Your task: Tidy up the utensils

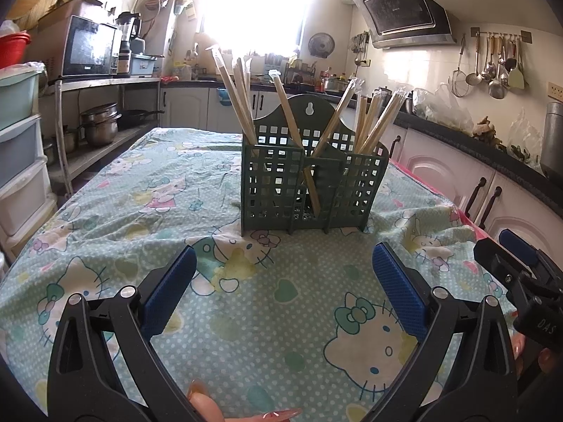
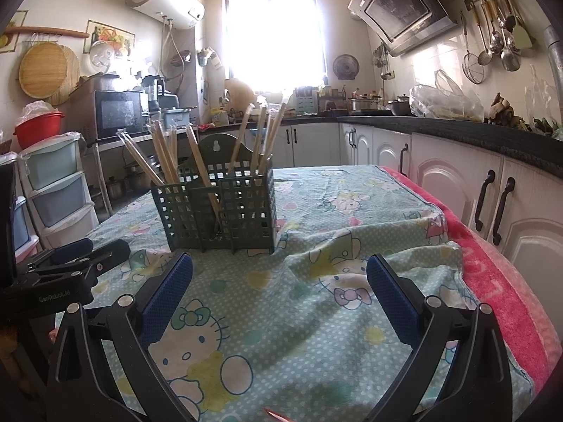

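I see a dark green plastic caddy (image 1: 313, 183), its walls a grid of square holes, with an arched back and a keyhole slot at the top. It stands upright on the surface, ahead of both grippers and apart from them. Wrapped chopsticks (image 1: 242, 100), pale wood in clear sleeves, lean out of its compartments: a bunch on the left, a bunch on the right, and a couple crossing in the middle.

The surface is covered with a wrinkled mint cloth (image 1: 116, 211) printed with white dots and cartoon cats; a pink towel (image 2: 492, 274) shows along its right edge. Around it is a kitchen: a bright window, white cabinets (image 2: 457, 183) under a dark counter, a slanted hood, ladles hanging on a rail, and a microwave (image 1: 89, 47) on a metal shelf.

My left gripper (image 1: 284, 281) hovers low over the cloth, its blue textured fingers (image 1: 170, 290) spread wide with nothing between them. My right gripper (image 2: 279, 283) sits just beside it on the right, also low, fingers spread and empty. A fingertip with a long nail shows at the bottom edge of the left view.
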{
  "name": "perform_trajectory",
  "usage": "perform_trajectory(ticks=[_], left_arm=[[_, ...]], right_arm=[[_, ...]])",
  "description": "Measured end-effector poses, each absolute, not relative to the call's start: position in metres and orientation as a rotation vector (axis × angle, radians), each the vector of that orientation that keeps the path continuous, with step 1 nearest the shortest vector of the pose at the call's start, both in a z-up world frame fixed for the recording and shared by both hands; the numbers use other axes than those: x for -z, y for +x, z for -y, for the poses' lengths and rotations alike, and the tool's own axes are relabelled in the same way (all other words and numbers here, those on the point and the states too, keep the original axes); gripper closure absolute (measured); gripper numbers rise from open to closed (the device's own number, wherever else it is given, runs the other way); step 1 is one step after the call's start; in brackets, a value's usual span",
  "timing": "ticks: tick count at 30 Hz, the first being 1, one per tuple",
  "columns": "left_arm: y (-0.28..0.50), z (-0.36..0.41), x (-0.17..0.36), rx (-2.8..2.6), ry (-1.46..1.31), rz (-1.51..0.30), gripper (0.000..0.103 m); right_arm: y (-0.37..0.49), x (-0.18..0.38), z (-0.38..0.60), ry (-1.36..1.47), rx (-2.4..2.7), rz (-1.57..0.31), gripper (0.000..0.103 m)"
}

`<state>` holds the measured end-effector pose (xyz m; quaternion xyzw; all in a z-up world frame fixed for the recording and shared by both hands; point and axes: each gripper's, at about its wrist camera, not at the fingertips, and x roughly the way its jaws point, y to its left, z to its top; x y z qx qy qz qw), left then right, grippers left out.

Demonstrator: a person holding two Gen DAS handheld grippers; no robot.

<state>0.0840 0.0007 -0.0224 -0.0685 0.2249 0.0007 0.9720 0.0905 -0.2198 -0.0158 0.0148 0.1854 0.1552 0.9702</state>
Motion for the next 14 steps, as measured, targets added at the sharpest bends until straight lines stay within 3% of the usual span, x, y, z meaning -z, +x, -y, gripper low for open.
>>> perform_trajectory(ticks=[8,14], left_arm=[[0.095,-0.023,0.021,-0.089,-0.161,-0.551,0.011],[0.149,-0.096,0.026,-0.245,-0.13,-0.771,0.011]], right_arm=[[0.138,0.015,0.248,0.025,-0.162,-0.556,0.007],[0.233,0.039,0.287,-0.052,0.013,-0.805,0.007]])
